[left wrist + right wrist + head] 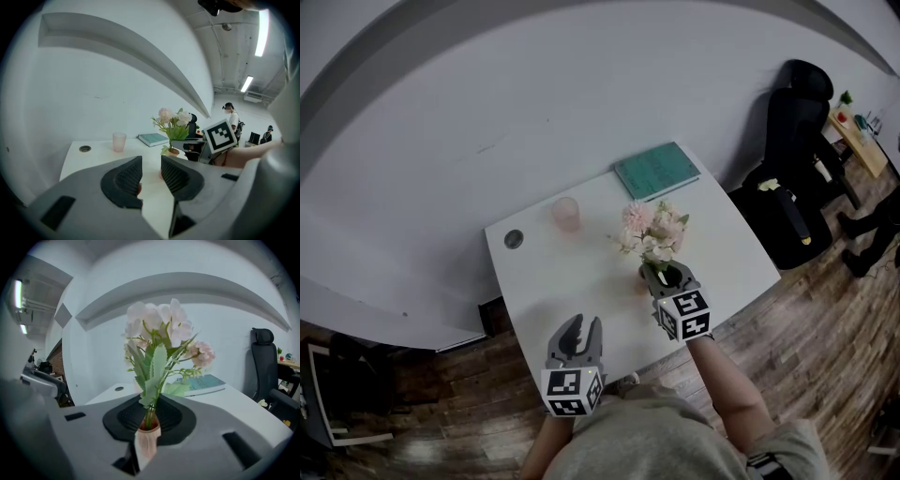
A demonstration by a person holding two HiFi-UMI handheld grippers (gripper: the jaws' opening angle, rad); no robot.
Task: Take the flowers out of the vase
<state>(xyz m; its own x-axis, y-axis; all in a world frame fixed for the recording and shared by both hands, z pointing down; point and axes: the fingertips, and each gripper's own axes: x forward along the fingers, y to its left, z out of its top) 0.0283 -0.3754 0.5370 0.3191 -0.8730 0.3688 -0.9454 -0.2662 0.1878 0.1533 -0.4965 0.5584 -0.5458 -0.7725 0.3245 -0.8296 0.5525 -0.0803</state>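
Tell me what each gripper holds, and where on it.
Right gripper: shut on the flowers, low on their stems at the mouth of the vase. Left gripper: open, holding nothing.

The left gripper [581,330] and right gripper [667,274] are grey plastic shells with black ribbed pads on the fingers [123,180]. Each carries a white cube [573,392] printed with black square markers. The person wears a pale grey-green top [656,441].

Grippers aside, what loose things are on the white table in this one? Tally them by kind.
Pink cup: 1
Teal book: 1
Vase: 1
Bunch of flowers: 1
Total: 4
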